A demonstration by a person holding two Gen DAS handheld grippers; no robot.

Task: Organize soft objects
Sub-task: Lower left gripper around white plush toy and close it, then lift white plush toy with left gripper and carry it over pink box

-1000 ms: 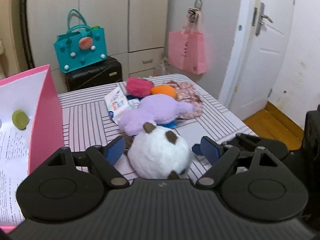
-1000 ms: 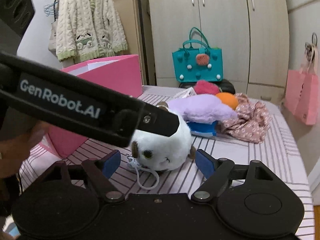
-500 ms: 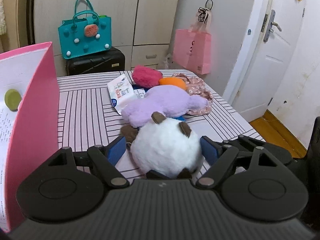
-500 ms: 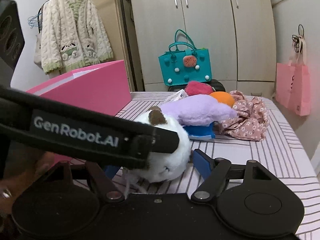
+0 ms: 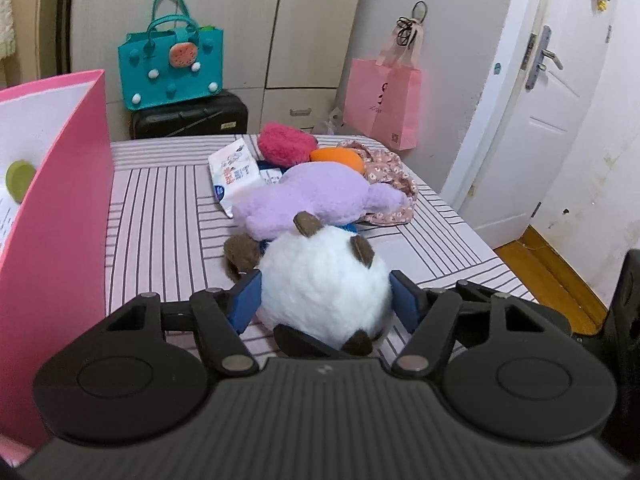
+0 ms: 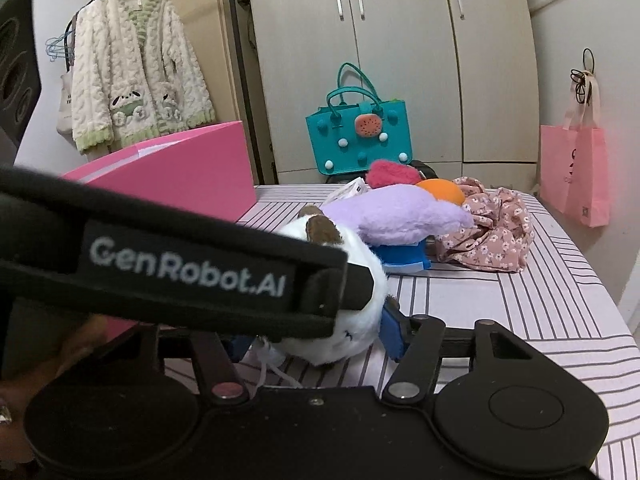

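Across the right wrist view, a black strap (image 6: 176,276) hides most of the white plush (image 5: 324,284) and the right gripper's (image 6: 316,332) left finger, so its grip cannot be told. Left gripper (image 5: 325,300) fingers clench the round, brown-eared plush on the striped table (image 5: 160,208), beside the pink box (image 5: 60,208), whose contents are cut off.

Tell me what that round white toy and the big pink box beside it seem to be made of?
The white toy looks like fluffy plush, with a fuzzy nap and brown felt-like ears. The pink box seems to be stiff cardboard or paperboard with a smooth matte face and thin straight edges, though that is a guess.
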